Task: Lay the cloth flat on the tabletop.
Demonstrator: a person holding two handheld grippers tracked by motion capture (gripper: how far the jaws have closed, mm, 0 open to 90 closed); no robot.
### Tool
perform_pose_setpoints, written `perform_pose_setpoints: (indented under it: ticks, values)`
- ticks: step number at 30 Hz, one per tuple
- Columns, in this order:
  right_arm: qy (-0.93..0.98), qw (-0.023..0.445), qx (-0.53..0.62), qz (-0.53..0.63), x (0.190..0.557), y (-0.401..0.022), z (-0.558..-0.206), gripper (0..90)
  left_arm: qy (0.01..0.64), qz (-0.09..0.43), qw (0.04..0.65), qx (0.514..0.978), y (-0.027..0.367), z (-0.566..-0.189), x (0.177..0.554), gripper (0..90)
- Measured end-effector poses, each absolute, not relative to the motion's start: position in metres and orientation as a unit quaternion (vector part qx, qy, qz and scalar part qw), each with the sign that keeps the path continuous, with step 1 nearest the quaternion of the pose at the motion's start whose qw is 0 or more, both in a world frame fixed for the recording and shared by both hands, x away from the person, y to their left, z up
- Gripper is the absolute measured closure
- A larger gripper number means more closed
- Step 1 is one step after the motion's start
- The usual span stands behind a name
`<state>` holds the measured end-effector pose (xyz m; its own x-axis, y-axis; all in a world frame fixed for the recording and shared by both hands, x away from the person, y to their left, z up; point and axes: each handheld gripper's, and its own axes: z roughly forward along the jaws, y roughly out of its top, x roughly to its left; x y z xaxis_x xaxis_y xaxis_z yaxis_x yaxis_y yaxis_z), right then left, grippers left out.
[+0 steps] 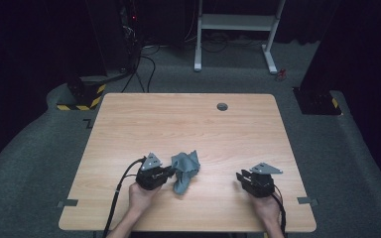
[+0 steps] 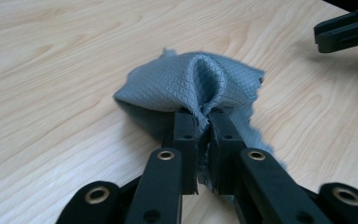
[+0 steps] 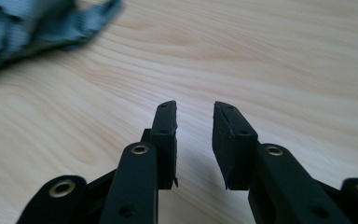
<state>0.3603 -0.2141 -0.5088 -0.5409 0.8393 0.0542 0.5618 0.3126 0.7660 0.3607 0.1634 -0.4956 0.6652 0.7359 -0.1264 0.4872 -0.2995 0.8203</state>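
Two grippers sit low over the near half of the wooden table [image 1: 129, 119], one in each of my hands, both forearms coming in from the bottom edge of the high view. My left hand [image 1: 141, 196] wraps the body of the left gripper [image 1: 170, 172], which points right and slightly away from me, roughly level with the tabletop. Its jaws are pinched together on a fold of the grey cloth [image 2: 191, 84]; in the left gripper view the quilted fabric bunches up between the pads and fans out beyond the tips. The cloth lies crumpled on the wood just right of that gripper, near the middle of the table's front half, with one end trailing toward me. My right hand [image 1: 268, 206] holds the right gripper [image 3: 195, 116] well apart from the cloth, pointing left toward it. Its jaws stand partly open, a clear gap between the pads and nothing in them, only bare wood beneath.
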Motion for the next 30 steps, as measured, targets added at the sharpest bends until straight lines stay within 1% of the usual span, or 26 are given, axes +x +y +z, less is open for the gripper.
perform_pose_setpoints:
  ticks: [3, 7, 8, 10, 12, 16, 21, 24, 26, 28, 30]
  values:
    - [0.804, 0.169, 0.413, 0.394, 0.362, -0.193, -0.502, 70.0, 0.404, 0.132, 0.448, 0.787, 0.174, -0.501, 0.360, 83.8]
    - [0.822, 0.158, 0.373, 0.400, 0.366, -0.162, -0.494, 66.4, 0.415, 0.143, 0.436, 0.786, 0.184, -0.504, 0.360, 83.7]
    - [0.828, 0.150, 0.359, 0.404, 0.368, -0.148, -0.493, 64.6, 0.419, 0.143, 0.433, 0.785, 0.187, -0.504, 0.359, 83.6]
    - [0.831, 0.147, 0.353, 0.405, 0.370, -0.142, -0.493, 64.3, 0.426, 0.143, 0.428, 0.784, 0.193, -0.506, 0.360, 83.5]
    - [0.840, 0.140, 0.341, 0.399, 0.373, -0.125, -0.495, 63.4, 0.437, 0.142, 0.419, 0.783, 0.199, -0.509, 0.360, 83.4]
    - [0.847, 0.130, 0.328, 0.397, 0.378, -0.104, -0.497, 62.4, 0.449, 0.143, 0.405, 0.784, 0.208, -0.514, 0.359, 82.7]
    - [0.852, 0.122, 0.325, 0.392, 0.382, -0.086, -0.504, 63.2, 0.453, 0.145, 0.402, 0.783, 0.212, -0.516, 0.357, 78.6]
    - [0.855, 0.116, 0.323, 0.387, 0.385, -0.080, -0.508, 70.5, 0.452, 0.151, 0.409, 0.778, 0.213, -0.511, 0.353, 68.3]
    - [0.861, 0.116, 0.318, 0.381, 0.387, -0.076, -0.511, 78.6, 0.445, 0.161, 0.424, 0.772, 0.215, -0.504, 0.349, 59.2]
    - [0.861, 0.117, 0.315, 0.382, 0.388, -0.076, -0.513, 87.0, 0.438, 0.172, 0.439, 0.766, 0.216, -0.495, 0.345, 52.6]
    - [0.860, 0.115, 0.313, 0.386, 0.389, -0.076, -0.512, 89.5, 0.431, 0.171, 0.458, 0.759, 0.215, -0.486, 0.342, 48.9]
